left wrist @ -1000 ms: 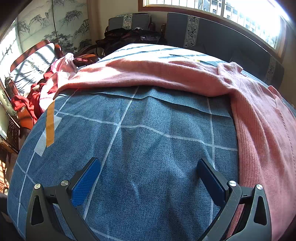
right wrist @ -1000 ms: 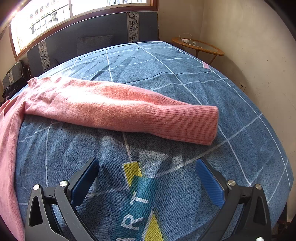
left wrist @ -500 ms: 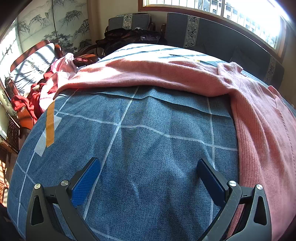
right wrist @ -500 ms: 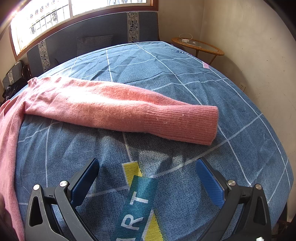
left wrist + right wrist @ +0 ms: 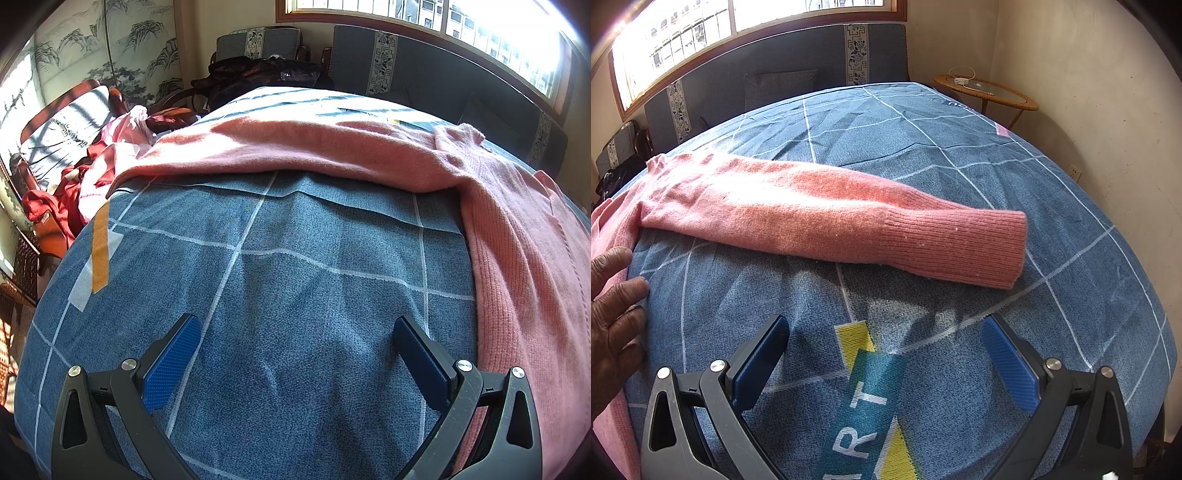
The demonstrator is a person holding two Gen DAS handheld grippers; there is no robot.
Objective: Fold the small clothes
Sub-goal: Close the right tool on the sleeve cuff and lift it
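Right wrist view: the right gripper (image 5: 884, 350) is spread wide and empty above the blue bedspread (image 5: 1071, 206). Beyond it the pink sweater's sleeve (image 5: 849, 221) lies flat, cuff (image 5: 964, 247) pointing right. I would pinch this cuff and fold it leftward. The left gripper (image 5: 295, 354) is also spread and empty, beside the sweater body (image 5: 524, 258).

A bed (image 5: 295, 295) is covered by a blue quilt (image 5: 1071, 229) crossed with thin white lines. A pink knitted sweater (image 5: 517, 258) is spread flat on it, one sleeve (image 5: 849, 218) laid straight across the quilt above a teal and yellow printed patch (image 5: 871, 387).
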